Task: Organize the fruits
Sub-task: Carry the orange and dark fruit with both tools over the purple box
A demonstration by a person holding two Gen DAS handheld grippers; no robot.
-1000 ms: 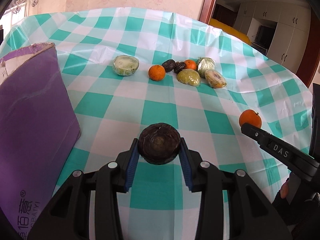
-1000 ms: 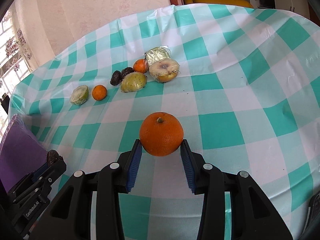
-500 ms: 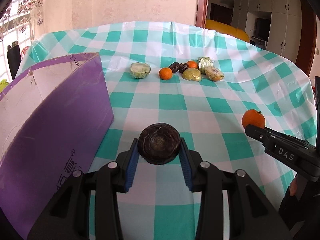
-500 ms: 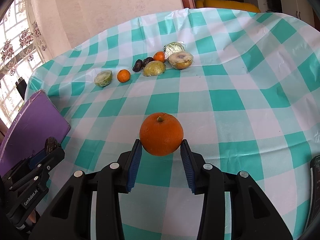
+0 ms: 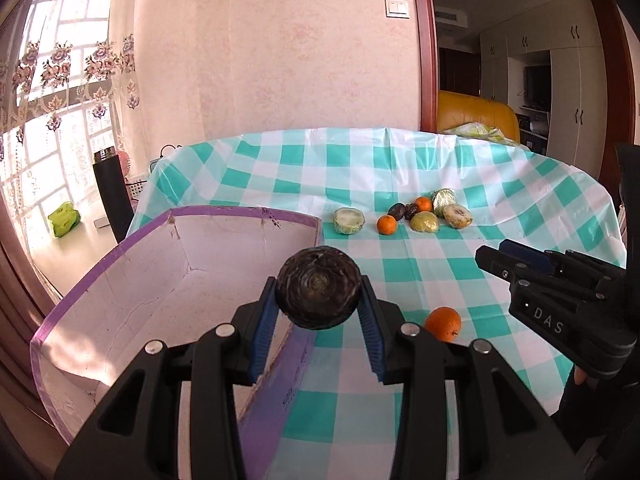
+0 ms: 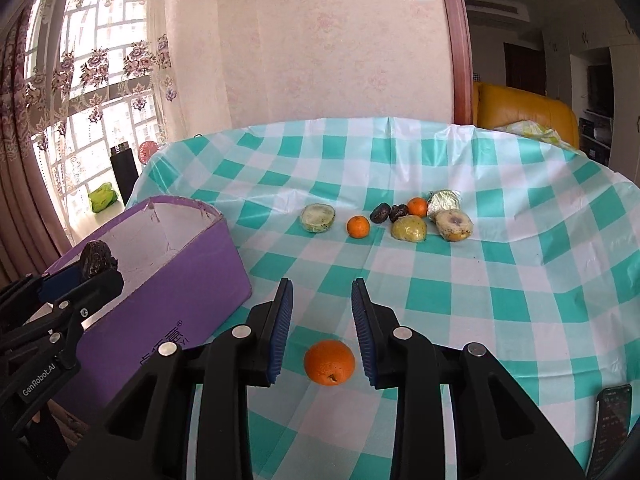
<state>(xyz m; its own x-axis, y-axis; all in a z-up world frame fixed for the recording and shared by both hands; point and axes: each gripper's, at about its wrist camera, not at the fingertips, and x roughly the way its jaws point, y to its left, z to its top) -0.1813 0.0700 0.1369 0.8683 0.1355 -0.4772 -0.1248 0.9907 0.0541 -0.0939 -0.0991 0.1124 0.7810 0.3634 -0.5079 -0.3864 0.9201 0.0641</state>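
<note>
Left tongs (image 5: 318,312) clamp the dark fruit (image 5: 318,286) above the purple box (image 5: 168,280).
Right tongs (image 6: 322,320) gape over the orange (image 6: 329,362) on the table (image 6: 500,280).

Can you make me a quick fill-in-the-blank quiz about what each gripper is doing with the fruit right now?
1. The left gripper holds a dark round fruit above the ____ box.
2. The big orange lies on the ____.
3. The right gripper fingers are ____, gripping nothing.

Missing words: purple; tablecloth; open

"DAS" on right tongs (image 5: 520,264), "GenRobot.AI" on left tongs (image 6: 96,268)
</note>
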